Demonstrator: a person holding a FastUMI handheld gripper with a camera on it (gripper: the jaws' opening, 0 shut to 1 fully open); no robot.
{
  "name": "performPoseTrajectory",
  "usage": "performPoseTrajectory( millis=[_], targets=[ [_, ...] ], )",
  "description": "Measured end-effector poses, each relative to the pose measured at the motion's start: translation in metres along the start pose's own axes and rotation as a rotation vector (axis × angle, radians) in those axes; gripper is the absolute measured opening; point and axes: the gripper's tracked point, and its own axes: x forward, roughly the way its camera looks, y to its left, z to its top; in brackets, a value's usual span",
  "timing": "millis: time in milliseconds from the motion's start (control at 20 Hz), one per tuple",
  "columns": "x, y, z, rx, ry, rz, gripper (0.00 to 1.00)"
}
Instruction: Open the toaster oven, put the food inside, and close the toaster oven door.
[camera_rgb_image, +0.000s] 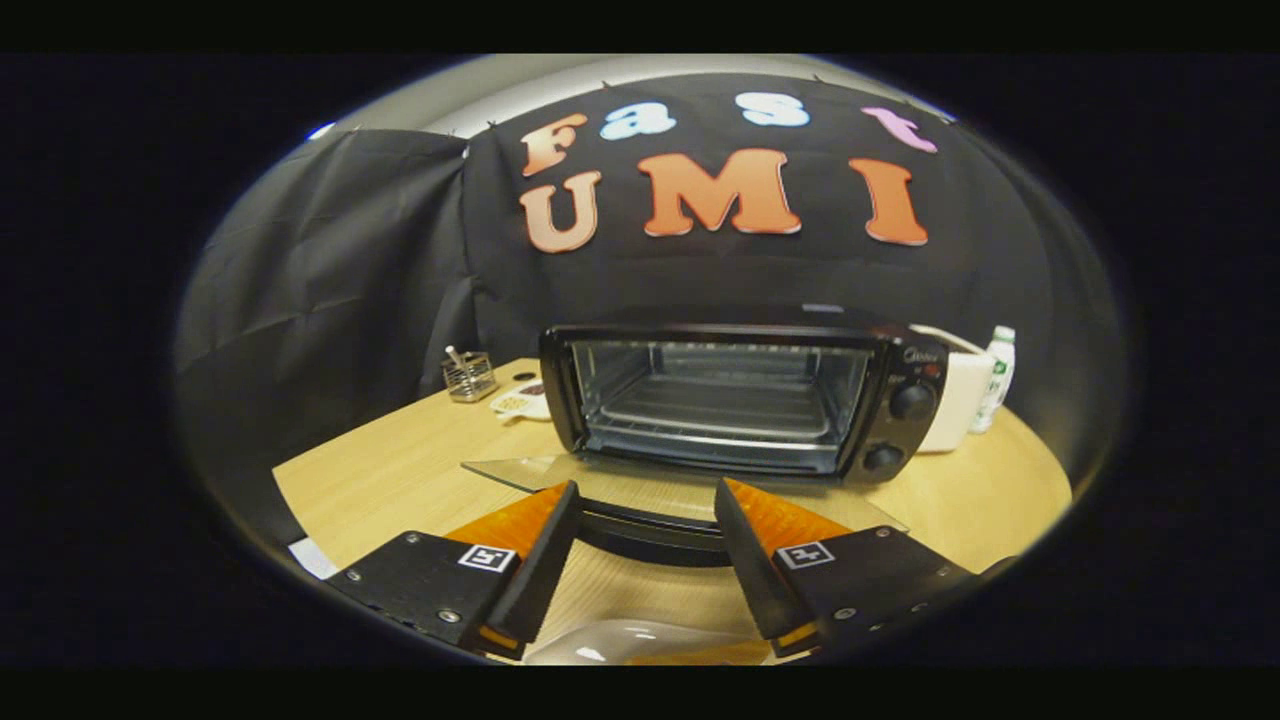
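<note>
Nearest the camera, a white plate (620, 640) is seen low between the two fingers of the gripper (645, 505). Its jaws are held apart and nothing is grasped. Just ahead of the fingertips, the glass door (560, 475) of the toaster oven (740, 400) is folded down flat over the wooden table (400, 470), its dark handle (650, 530) lying between the fingers. Inside the oven a wire rack (715, 405) is visible. Left of the oven, a small metal basket (469, 376) is placed; right of it, a white bottle (995, 378).
</note>
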Motion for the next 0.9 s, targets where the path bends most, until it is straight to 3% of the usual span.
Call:
performPoseTrajectory(
  millis=[100, 350, 700, 900],
  targets=[
    [0.004, 0.0, -0.012, 0.093, 0.069, 0.03, 0.8],
    [0.017, -0.011, -0.059, 0.168, 0.269, 0.028, 0.77],
    [-0.013, -0.013, -0.045, 0.207, 0.229, 0.05, 0.76],
    [-0.06, -0.017, -0.034, 0.166, 0.129, -0.007, 0.75]
  ],
)
